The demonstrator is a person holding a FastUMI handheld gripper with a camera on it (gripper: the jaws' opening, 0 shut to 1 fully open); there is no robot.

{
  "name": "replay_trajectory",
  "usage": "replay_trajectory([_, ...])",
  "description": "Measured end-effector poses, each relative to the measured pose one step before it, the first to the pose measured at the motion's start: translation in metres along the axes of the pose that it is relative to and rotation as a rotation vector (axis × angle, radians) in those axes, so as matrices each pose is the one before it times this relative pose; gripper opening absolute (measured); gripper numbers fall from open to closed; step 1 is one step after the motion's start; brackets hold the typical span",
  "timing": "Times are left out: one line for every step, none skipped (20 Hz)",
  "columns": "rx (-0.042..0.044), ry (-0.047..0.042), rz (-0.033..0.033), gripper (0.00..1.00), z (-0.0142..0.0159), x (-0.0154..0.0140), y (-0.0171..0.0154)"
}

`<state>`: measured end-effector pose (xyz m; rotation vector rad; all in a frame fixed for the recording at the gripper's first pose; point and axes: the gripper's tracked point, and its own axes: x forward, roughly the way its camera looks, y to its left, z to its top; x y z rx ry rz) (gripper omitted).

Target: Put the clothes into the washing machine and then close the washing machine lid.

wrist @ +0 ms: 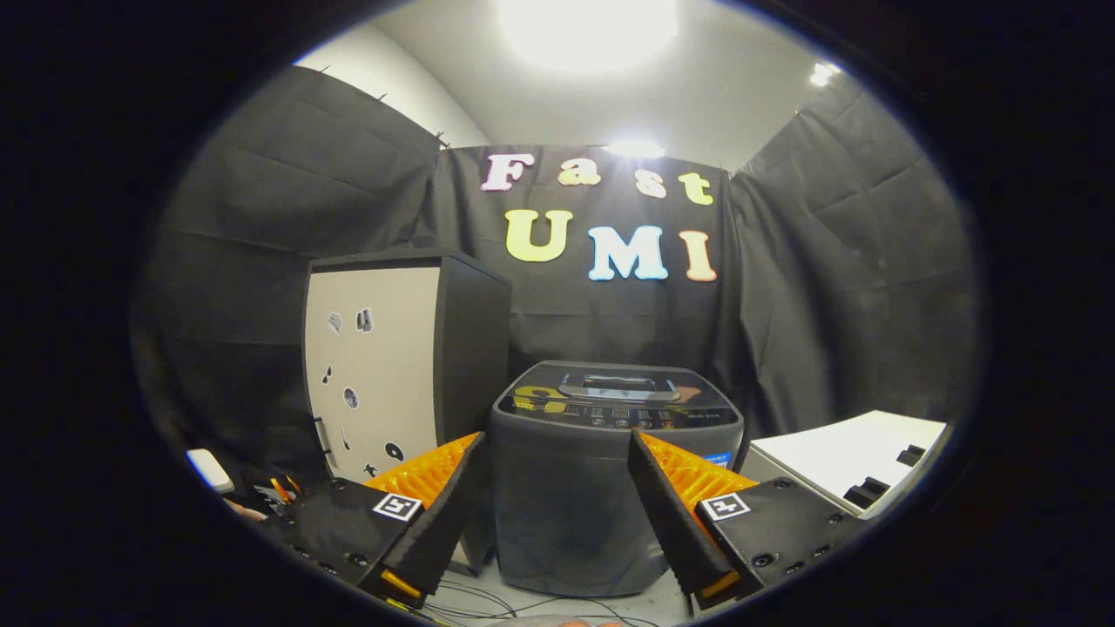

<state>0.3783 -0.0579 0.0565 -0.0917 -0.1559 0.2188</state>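
We see a booth with black cloth walls (836,261) all around and a bright lamp (588,26) up on the pale ceiling. On the floor stands a tall cabinet (375,374) with a pale door and small stickers on it. Just beside it, and lower, is the grey washing machine (575,496). It opens from the top, and its lid (614,396) lies flat and shut. A shut lid fits two times: the clothes may be inside already, or they may be waiting somewhere else. We cannot tell which, and we see no clothes here.

To the other side of the washing machine is a white table (849,457) with small dark things on it. Thin cables (523,601) lie on the pale floor in front.

Our gripper (553,479) hangs in front of the washing machine, well back from it. Its two fingers are spread wide apart and hold nothing. We think it points straight at the washing machine because that is where the job happens.
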Motion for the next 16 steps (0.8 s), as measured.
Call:
replay_trajectory([0.01021,0.00296,0.00026,1.0,-0.00294,0.00519,-0.00106])
replay_trajectory([0.02433,0.01019,0.0061,1.0,-0.00187,-0.00062,0.00258])
replay_trajectory([0.02379,0.0071,0.00627,1.0,-0.00011,-0.00176,0.00254])
replay_trajectory([0.01363,-0.00086,-0.00414,1.0,0.00138,-0.00083,0.0011])
replay_trajectory([0.00327,-0.00302,-0.00384,1.0,0.00094,-0.00054,0.0006])
replay_trajectory([-0.00271,-0.00024,-0.0051,1.0,-0.0007,0.00094,-0.00112])
replay_trajectory([-0.00382,0.00126,-0.01123,1.0,-0.00033,-0.00059,-0.00204])
replay_trajectory([-0.00183,0.00033,-0.00521,1.0,-0.00067,-0.00007,-0.0008])
replay_trajectory([-0.00145,0.00012,-0.00607,1.0,-0.00009,-0.0016,-0.0009])
replay_trajectory([-0.00023,-0.00203,-0.00759,1.0,-0.0001,-0.00019,-0.00322])
replay_trajectory([0.00016,-0.0026,-0.00517,1.0,0.00073,-0.00138,-0.00148])
replay_trajectory([0.00171,0.0,-0.00432,1.0,-0.00026,0.00183,-0.00184])
replay_trajectory([0.0017,-0.00048,-0.00236,1.0,0.0002,-0.00012,-0.00027])
replay_trajectory([0.00053,-0.00186,-0.00303,1.0,0.00021,0.00217,-0.0011])
replay_trajectory([-0.00103,-0.00141,-0.00169,1.0,-0.00019,-0.00104,-0.00053])
replay_trajectory([-0.00143,-0.00164,-0.0012,1.0,0.00087,0.00103,-0.00136])
